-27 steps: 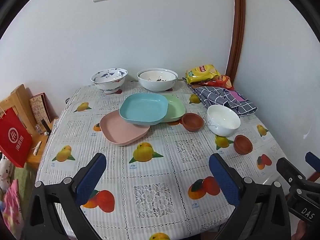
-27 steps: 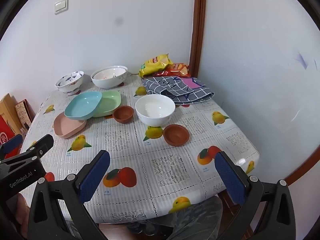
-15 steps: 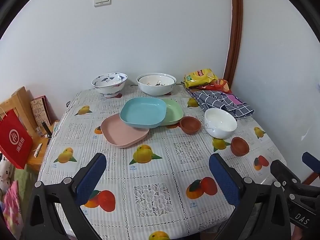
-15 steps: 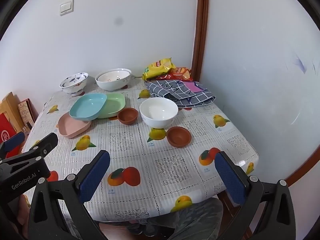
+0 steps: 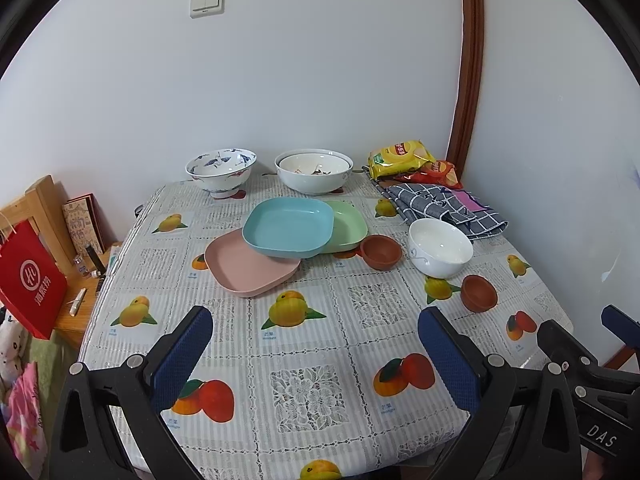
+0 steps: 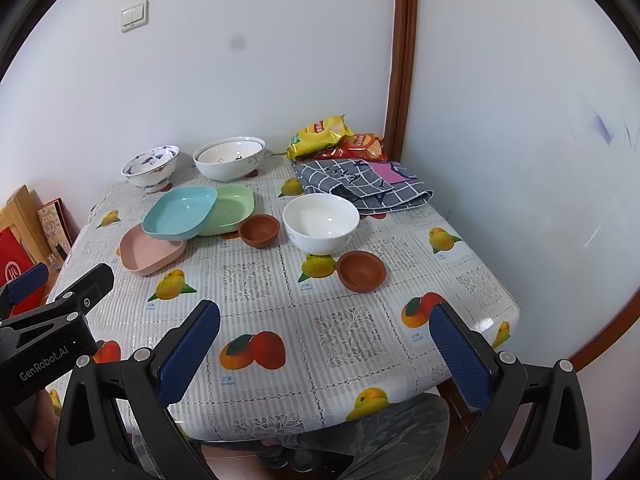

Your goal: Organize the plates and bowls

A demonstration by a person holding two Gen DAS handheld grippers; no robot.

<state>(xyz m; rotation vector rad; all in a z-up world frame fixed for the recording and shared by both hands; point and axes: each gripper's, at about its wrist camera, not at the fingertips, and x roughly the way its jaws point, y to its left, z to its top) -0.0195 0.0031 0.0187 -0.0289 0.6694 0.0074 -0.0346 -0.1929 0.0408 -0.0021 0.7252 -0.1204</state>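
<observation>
Glossy plastic-looking cloth with printed fruit and lace pattern over the bench (image 5: 320, 332). Matt, smooth plastic on the blue plate (image 5: 288, 226), green plate (image 5: 348, 226) and pink plate (image 5: 248, 268) at 12 o'clock. Shiny glazed ceramic on the white bowl (image 5: 440, 246); dull, unglazed-looking clay on the brown cups (image 5: 380, 251). Soft checked fabric on the grey cloth (image 5: 444, 204) at 1 o'clock; crinkled glossy foil on the snack bags (image 5: 400, 158). Textured blue pads, matt black plastic on the hand-held gripper (image 5: 316, 354).
</observation>
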